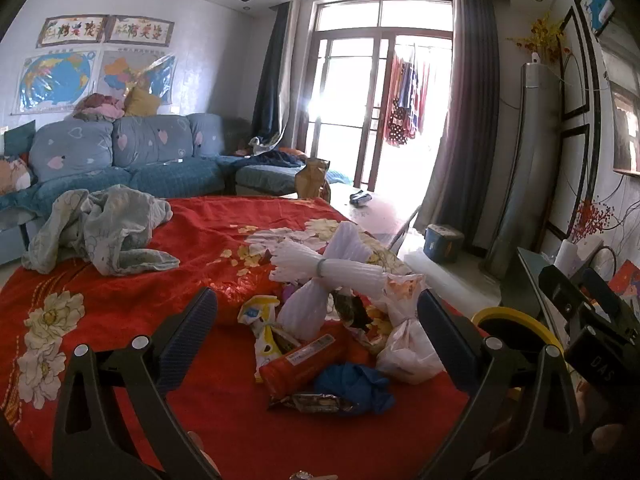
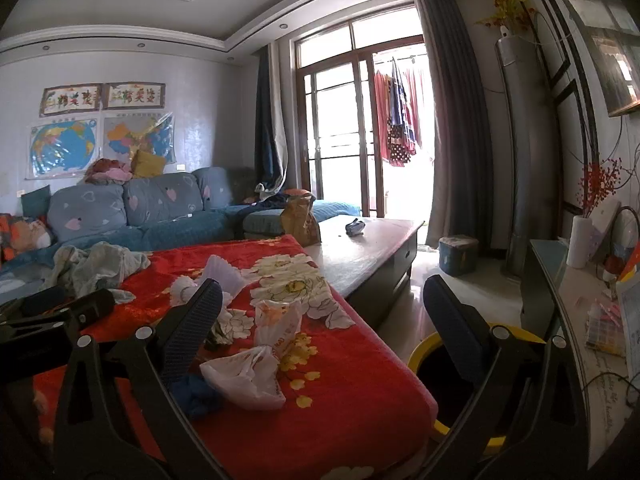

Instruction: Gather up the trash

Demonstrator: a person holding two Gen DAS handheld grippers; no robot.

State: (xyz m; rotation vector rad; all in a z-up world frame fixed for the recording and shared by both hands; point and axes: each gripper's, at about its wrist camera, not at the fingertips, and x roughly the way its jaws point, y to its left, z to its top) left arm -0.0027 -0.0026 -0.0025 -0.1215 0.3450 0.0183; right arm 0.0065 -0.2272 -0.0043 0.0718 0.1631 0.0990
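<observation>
A red flowered blanket point(image 1: 168, 344) covers the near surface, its near edge cut off by the bottom of both views. On its far left lies a crumpled pale cloth point(image 1: 100, 232). To the right, past the blanket's edge, stands a yellow-rimmed bin point(image 2: 448, 384); one finger of the right gripper hides much of its mouth, and in the left view only an arc of rim shows.

The trash sits in one heap on the blanket's right half, near the bin side. Farthest is a bundle of white foam netting point(image 1: 340, 264), then a knotted white plastic bag point(image 1: 408, 344), an orange tube-shaped packet point(image 1: 312, 364), a crumpled blue piece point(image 1: 356, 384), and nearest a small foil wrapper point(image 1: 312, 402). Other wrappers are tangled under the netting and hard to tell apart.

The left gripper point(image 1: 316, 320) hangs over the heap, jaws spread wide, gripping nothing. The right gripper point(image 2: 324, 312) is likewise spread wide and empty, with the plastic bag lying between its fingers untouched.
</observation>
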